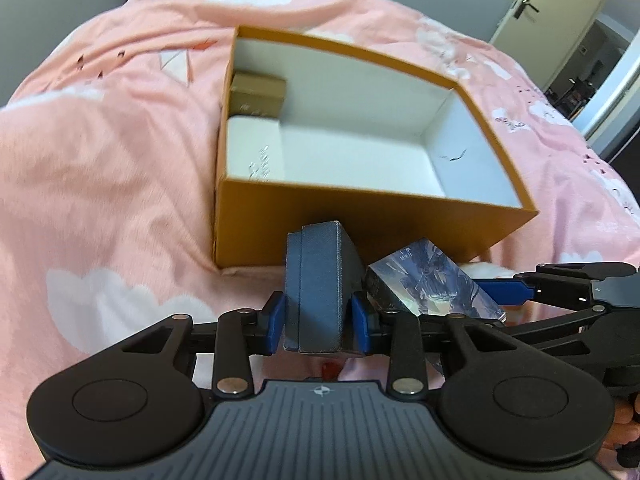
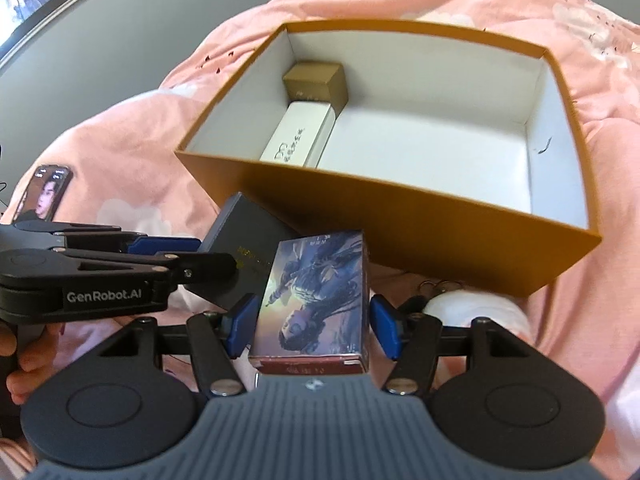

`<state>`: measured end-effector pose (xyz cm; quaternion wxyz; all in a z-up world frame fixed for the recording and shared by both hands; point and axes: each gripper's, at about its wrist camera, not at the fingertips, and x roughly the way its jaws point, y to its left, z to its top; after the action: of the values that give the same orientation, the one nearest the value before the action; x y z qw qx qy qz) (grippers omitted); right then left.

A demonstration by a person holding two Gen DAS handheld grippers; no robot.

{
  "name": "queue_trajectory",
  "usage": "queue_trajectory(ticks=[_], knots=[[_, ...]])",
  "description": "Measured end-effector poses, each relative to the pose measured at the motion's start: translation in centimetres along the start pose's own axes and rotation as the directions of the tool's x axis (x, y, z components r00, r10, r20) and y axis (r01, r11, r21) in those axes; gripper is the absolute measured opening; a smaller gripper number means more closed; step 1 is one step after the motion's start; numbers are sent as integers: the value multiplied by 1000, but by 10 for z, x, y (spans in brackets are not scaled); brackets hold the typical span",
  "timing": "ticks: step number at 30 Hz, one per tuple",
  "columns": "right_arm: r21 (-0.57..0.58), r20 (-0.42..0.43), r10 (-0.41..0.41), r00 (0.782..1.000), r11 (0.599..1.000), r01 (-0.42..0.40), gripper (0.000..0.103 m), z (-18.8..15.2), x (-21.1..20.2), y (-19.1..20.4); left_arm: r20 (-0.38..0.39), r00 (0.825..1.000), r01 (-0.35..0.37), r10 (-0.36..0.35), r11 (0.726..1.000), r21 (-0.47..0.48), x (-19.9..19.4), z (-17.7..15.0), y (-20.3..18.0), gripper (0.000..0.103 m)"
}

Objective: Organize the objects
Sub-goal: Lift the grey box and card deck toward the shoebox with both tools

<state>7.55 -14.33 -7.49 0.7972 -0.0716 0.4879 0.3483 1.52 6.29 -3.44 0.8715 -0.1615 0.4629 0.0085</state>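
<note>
Both wrist fisheyes close, angled down, sharing the orange box [image 1: 360,216] [image 2: 400,216]; edges slightly blurred

Matt cardboard box [image 1: 256,220]; soft cloth bedspread [image 1: 100,184]; glossy printed carton [image 2: 316,300].

We can read "GenRobot.AI" in white on the side of the left gripper [image 2: 224,264]. The white box [image 2: 298,136], the dark box [image 2: 248,240] and the picture box [image 2: 316,300] carry print too blurred for us to read.
</note>
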Motion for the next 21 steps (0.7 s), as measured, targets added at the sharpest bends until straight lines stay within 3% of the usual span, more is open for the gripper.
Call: queue_trajectory(ticks=[8, 19, 20, 21], knots=[[10, 59, -6, 998, 1000, 5, 63, 0, -37, -8, 57, 996, 74, -75, 997, 15, -23, 12, -14, 38], [-6, 154, 15, 988, 1000, -14, 62, 21, -77, -13, 165, 978, 123, -125, 992, 23, -41, 40, -27, 36], [-10, 162, 18, 987, 1000, -17, 54, 24, -78, -13, 172, 979, 110, -113, 994, 27, -39, 44, -28, 36], [-15, 174, 2, 985, 1000, 1, 23, 27, -80, -12, 180, 977, 110, -113, 993, 30, -38, 47, -29, 36]])
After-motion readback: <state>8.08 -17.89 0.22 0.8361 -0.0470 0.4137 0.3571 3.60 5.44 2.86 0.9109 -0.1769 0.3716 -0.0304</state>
